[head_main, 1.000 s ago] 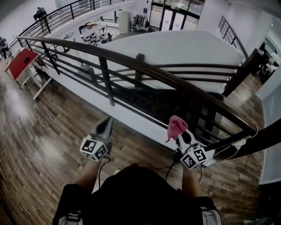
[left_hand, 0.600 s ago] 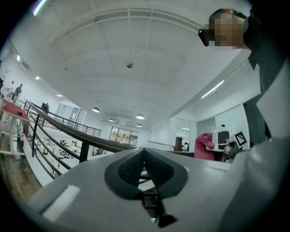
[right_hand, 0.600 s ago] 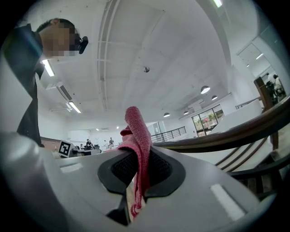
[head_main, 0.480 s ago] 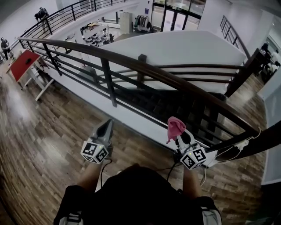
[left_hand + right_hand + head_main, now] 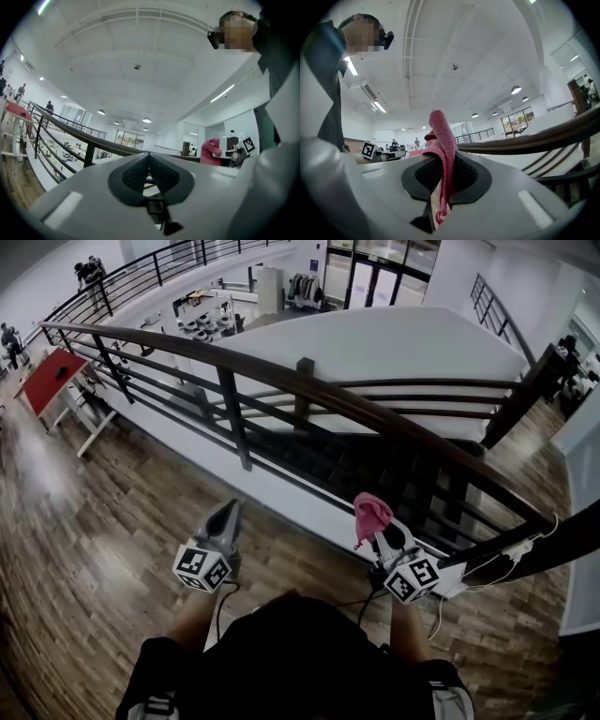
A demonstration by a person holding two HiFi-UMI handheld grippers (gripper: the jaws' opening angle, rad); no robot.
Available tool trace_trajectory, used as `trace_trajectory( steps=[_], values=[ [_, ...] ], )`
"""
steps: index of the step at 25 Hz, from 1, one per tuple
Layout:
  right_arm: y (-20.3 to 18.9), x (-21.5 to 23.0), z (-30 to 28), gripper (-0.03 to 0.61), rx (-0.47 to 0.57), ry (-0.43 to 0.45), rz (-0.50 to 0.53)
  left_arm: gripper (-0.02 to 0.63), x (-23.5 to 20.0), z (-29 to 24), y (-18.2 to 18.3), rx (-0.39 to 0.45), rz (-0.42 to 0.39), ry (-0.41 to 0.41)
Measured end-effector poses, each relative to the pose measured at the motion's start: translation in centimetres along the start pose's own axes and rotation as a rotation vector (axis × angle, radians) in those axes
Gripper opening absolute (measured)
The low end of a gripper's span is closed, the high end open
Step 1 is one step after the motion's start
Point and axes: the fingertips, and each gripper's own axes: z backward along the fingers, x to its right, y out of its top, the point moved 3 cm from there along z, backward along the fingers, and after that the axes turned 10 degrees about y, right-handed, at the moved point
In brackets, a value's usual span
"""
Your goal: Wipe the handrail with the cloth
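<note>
A dark wooden handrail (image 5: 309, 385) runs from upper left down to lower right across the head view, on black posts above a stairwell. My right gripper (image 5: 376, 526) is shut on a pink cloth (image 5: 371, 514), which sticks up from its jaws a little short of the rail. In the right gripper view the cloth (image 5: 443, 145) is pinched between the dark pads, and the handrail (image 5: 534, 138) lies to the right. My left gripper (image 5: 228, 513) is shut with nothing in it, left of the cloth and nearer than the railing. The left gripper view shows the handrail (image 5: 75, 133) and the cloth (image 5: 212, 151).
Wood-plank floor (image 5: 84, 521) lies under me. Black railing posts (image 5: 231, 413) and lower bars stand ahead, with a stairwell (image 5: 375, 465) behind them. A white cable (image 5: 506, 545) hangs at the right by a dark beam. A red table (image 5: 47, 376) stands far left.
Both grippers have stayed nearly in place; the right gripper with the cloth has shifted very slightly left and up. The view has barely shifted.
</note>
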Motion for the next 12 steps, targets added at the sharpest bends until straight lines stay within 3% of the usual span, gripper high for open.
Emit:
trace_trajectory(
  steps=[12],
  values=[
    [-0.16, -0.42, -0.12, 0.035, 0.000, 0.008, -0.016, 0.000, -0.41, 0.83, -0.51, -0.017, 0.014, 0.010]
  ],
)
